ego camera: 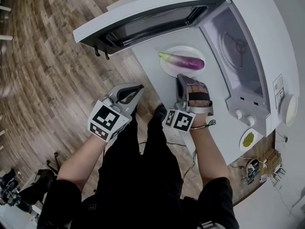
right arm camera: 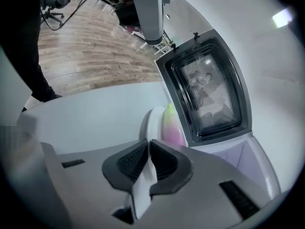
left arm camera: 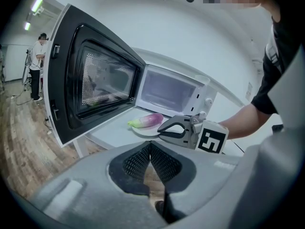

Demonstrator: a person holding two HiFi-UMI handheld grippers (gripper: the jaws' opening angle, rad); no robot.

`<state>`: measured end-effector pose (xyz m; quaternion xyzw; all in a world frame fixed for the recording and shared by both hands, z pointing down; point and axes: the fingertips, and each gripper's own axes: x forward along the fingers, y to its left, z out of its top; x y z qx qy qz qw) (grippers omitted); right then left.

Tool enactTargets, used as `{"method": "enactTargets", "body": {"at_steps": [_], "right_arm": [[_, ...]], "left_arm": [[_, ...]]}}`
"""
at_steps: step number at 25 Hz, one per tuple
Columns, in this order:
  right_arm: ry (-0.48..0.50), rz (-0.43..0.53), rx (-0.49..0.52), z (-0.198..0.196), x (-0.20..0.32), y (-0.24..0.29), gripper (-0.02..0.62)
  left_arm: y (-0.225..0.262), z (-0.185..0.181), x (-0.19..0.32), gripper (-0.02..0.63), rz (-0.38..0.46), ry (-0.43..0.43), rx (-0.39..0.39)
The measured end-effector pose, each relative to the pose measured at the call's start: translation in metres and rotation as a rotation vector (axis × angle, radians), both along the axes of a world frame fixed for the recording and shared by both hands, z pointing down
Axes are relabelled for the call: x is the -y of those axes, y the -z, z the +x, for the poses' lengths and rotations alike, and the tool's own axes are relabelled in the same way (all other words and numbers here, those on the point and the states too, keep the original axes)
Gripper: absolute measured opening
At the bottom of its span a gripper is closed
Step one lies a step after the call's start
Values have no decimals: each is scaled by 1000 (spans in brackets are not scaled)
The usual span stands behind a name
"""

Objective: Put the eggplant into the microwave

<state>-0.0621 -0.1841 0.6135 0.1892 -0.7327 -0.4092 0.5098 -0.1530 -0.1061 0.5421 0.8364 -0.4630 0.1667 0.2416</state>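
Right gripper (ego camera: 181,78): jaws nearly together, clamped on the near rim of the plate (ego camera: 167,68), at the plate's 6 o'clock in the head view; the white rim runs between its pads in the right gripper view.

Left gripper (ego camera: 137,88): jaws closed on each other, nothing between them; held off the table (ego camera: 209,97) edge over the floor, at the right gripper's 9 o'clock.

Eggplant (ego camera: 185,61): lying across the plate, green stem end at 9 o'clock, purple body toward 3 o'clock. Not touched by either gripper.

Microwave (ego camera: 267,42): door (ego camera: 143,15) swung fully open; the cavity mouth faces the plate from its 3 o'clock, near by.

Handling (judged): the eggplant looks light, firm and smooth-skinned; being rounded, it would likely roll if the plate tips. The plate is stiff, so one rim grip can carry both, but the load hangs beyond the jaws, so it should be kept level. For a direct hold, the thick mid-body looks the best place.
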Motion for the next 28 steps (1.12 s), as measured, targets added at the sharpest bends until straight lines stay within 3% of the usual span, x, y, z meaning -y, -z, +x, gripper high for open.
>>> {"method": "enactTargets", "body": {"at_steps": [9,15,28], "right_arm": [[-72,68,75,-2,-1,12,25],[-77,160,58,-1,-7,11,21],[-180,240,43,17,-9,20,21]], "left_arm": [[-3,0,3,8,0,-75,20],[-4,0,3,8,6,-135,37],[-2,1,1,8,36,-247,78]]}}
